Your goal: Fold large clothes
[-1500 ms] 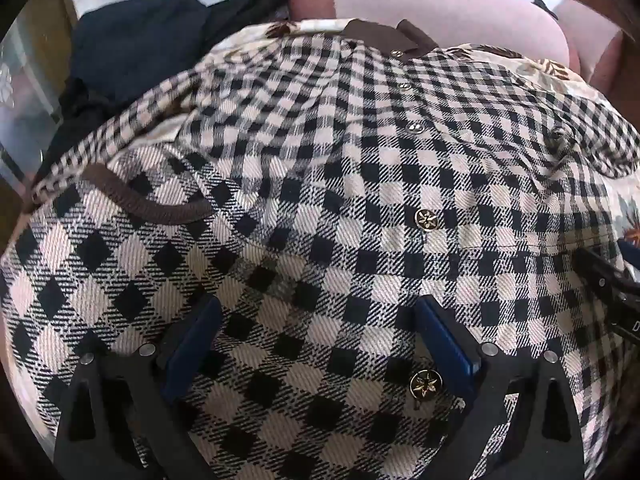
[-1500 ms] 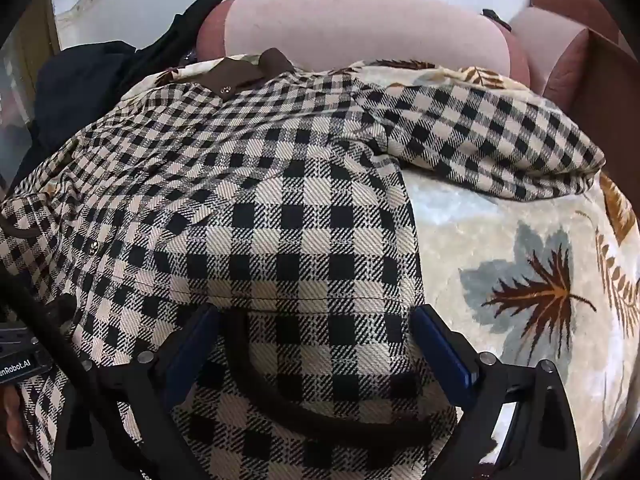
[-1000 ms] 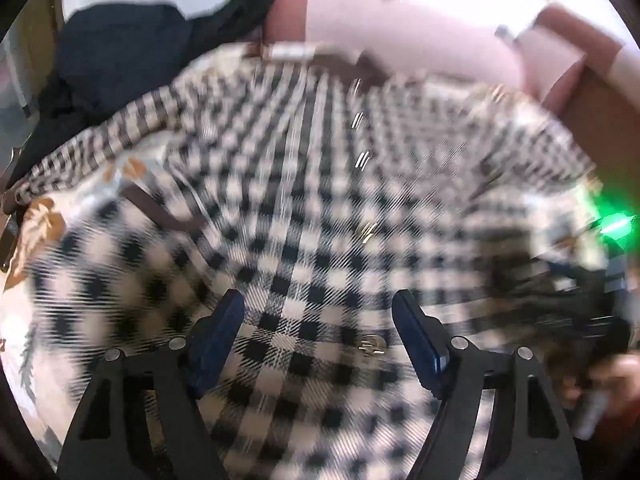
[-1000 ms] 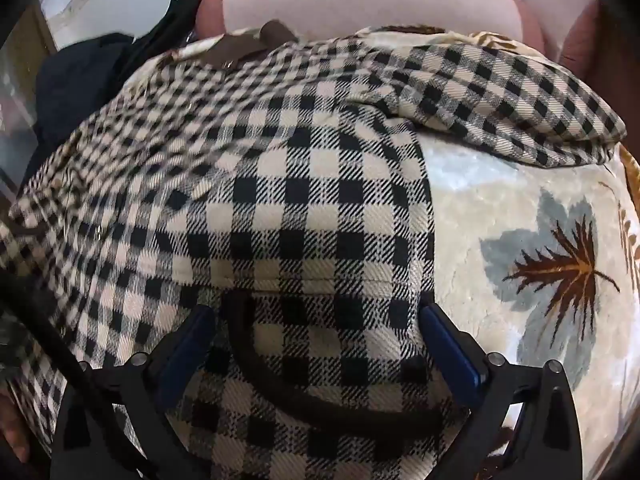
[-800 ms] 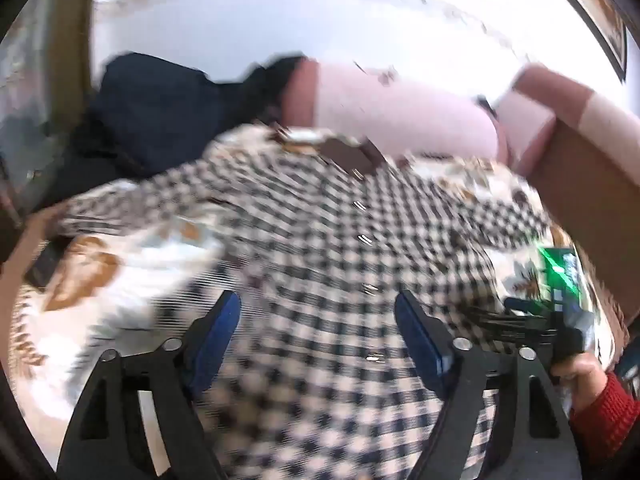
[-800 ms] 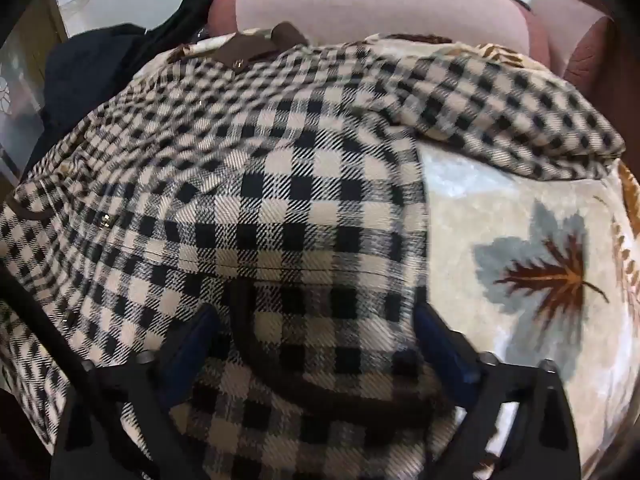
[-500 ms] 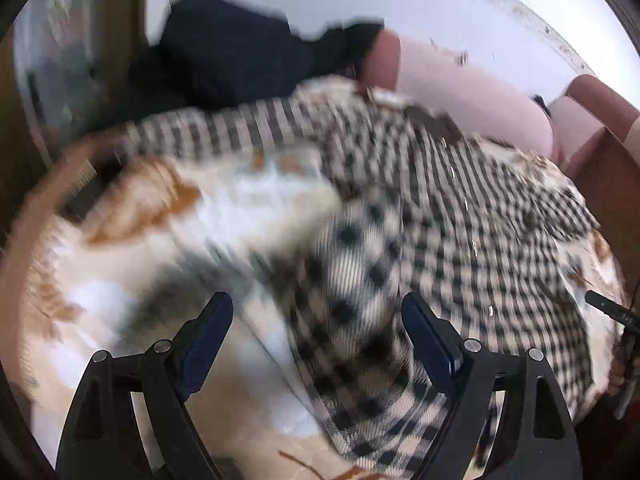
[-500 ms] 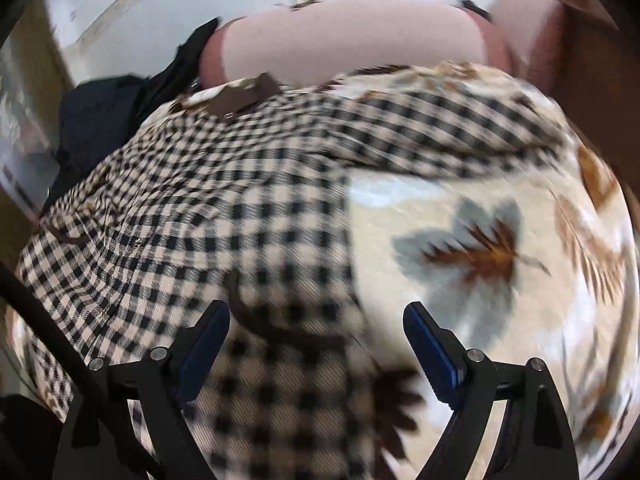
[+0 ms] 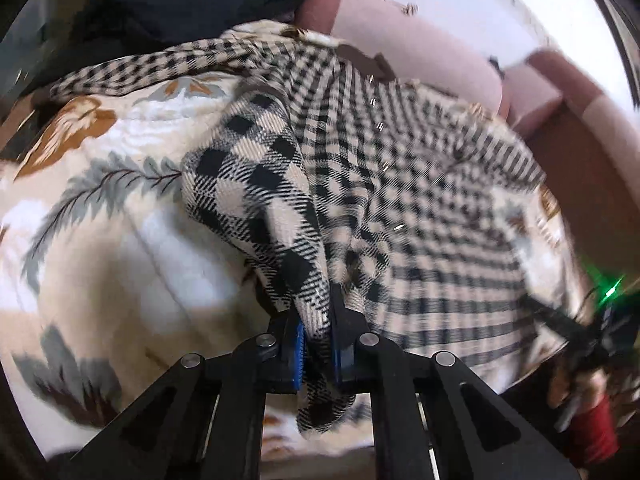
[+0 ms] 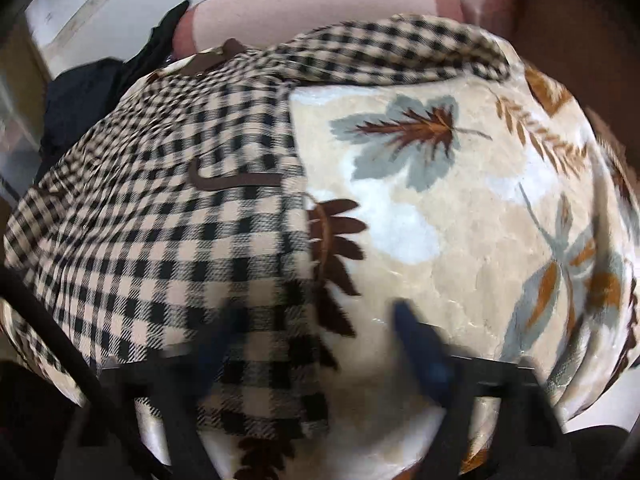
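Your left tool (image 9: 318,344) is clamped tight on a bunched lower corner of the black-and-cream checked woven shirt-jacket (image 9: 400,184), the blue pads nearly meeting with a thick pleat of cloth between them and a short tail hanging below. From that tool the garment runs ahead and off to the right: its long axis goes from your grip up to the brown collar (image 9: 366,65) at the far end, with one sleeve (image 9: 160,62) trailing far ahead to the left. Whichever way the fold goes, the free width of the cloth lies on the right of this tool, so a carry across would go that way.

Your right tool (image 10: 316,344) is blurred in its own view, yet its two blue pads stand wide apart with nothing between them; it hovers over the near hem. From it, the body of the garment lies ahead and to the left, the side edge running almost straight ahead, with the other sleeve (image 10: 400,52) crossing far ahead to the right. The left tool already holds the cloth, so it is the nearer one for the coming move.

Underneath is a plush cream blanket with grey and brown leaves (image 10: 480,220), soft and likely to drag. Bare blanket lies open to the right of the right tool. A pink bolster (image 10: 320,4) and a heap of dark clothes (image 9: 168,4) bound the far side.
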{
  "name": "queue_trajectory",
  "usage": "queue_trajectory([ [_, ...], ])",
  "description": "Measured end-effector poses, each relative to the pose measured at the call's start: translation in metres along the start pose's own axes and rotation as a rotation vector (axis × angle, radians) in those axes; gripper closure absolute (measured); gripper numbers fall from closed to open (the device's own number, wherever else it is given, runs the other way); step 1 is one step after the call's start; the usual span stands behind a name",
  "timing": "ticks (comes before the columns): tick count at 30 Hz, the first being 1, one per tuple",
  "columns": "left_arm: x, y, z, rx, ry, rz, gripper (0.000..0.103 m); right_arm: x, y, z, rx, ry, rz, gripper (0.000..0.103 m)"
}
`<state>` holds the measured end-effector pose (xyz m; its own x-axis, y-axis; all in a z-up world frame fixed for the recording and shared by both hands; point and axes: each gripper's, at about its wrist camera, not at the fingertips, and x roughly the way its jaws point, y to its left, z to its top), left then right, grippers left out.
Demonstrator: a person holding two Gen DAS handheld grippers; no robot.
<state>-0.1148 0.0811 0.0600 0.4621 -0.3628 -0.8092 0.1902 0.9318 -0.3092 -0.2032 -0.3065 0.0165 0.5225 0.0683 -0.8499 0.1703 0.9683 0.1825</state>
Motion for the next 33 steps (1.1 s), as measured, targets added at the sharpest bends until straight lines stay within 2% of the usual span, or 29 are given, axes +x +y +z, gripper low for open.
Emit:
queue_trajectory([
  [1,-0.008,0.000,-0.001,-0.027,-0.007,-0.014,0.093,-0.001,0.000,0.001,0.009,0.014,0.034,0.089],
  [2,-0.017,0.001,-0.006,-0.059,-0.013,-0.034,0.093,-0.005,-0.002,0.002,0.027,0.028,0.096,0.096],
  [5,-0.041,0.008,-0.019,-0.108,-0.017,-0.057,0.093,-0.023,-0.014,0.003,0.066,0.023,0.167,0.096],
  [8,-0.052,0.011,-0.032,-0.112,-0.015,-0.035,0.093,-0.039,-0.026,0.005,0.077,0.021,0.175,0.096],
  [11,-0.055,0.009,-0.044,-0.076,0.007,-0.008,0.093,-0.039,-0.029,0.006,0.071,0.055,0.138,0.096],
  [15,-0.068,0.012,-0.061,-0.006,-0.011,-0.021,0.093,-0.043,-0.040,-0.001,0.097,0.059,0.008,0.095],
  [16,-0.072,0.013,-0.063,0.007,-0.022,-0.013,0.089,-0.048,-0.043,-0.001,0.114,0.043,-0.001,0.095],
  [18,-0.080,0.019,-0.063,0.017,-0.058,0.021,0.072,-0.060,-0.037,0.003,0.101,-0.002,0.019,0.095],
  [19,-0.083,0.024,-0.060,0.015,-0.083,0.045,0.060,-0.064,-0.026,0.008,0.067,-0.024,0.035,0.094],
  [20,-0.088,0.030,-0.057,0.000,-0.123,0.083,0.058,-0.067,-0.011,0.012,0.025,-0.039,0.057,0.094],
  [21,-0.091,0.032,-0.054,-0.019,-0.143,0.111,0.058,-0.066,0.009,0.018,-0.030,-0.050,0.093,0.087],
  [22,-0.094,0.036,-0.052,-0.042,-0.161,0.142,0.058,-0.064,0.037,0.025,-0.095,-0.057,0.149,0.076],
  [23,-0.098,0.042,-0.049,-0.069,-0.177,0.167,0.058,-0.061,0.057,0.028,-0.139,-0.059,0.192,0.070],
  [24,-0.102,0.049,-0.046,-0.101,-0.193,0.188,0.058,-0.054,0.094,0.033,-0.218,-0.050,0.271,0.064],
  [25,-0.105,0.054,-0.045,-0.124,-0.205,0.199,0.058,-0.051,0.113,0.029,-0.268,-0.042,0.315,0.064],
  [26,-0.109,0.061,-0.044,-0.146,-0.219,0.207,0.058,-0.045,0.152,0.030,-0.355,-0.028,0.388,0.064],
  [27,-0.114,0.067,-0.044,-0.166,-0.233,0.215,0.058,-0.044,0.172,0.024,-0.402,-0.026,0.423,0.064],
  [30,-0.123,0.082,-0.048,-0.195,-0.260,0.242,0.057,-0.034,0.265,0.017,-0.598,-0.027,0.544,0.063],
  [32,-0.127,0.092,-0.051,-0.207,-0.271,0.264,0.057,-0.034,0.307,0.000,-0.696,-0.062,0.559,0.053],
  [33,-0.127,0.096,-0.053,-0.209,-0.272,0.269,0.057,-0.031,0.317,-0.002,-0.730,-0.074,0.561,0.044],
])
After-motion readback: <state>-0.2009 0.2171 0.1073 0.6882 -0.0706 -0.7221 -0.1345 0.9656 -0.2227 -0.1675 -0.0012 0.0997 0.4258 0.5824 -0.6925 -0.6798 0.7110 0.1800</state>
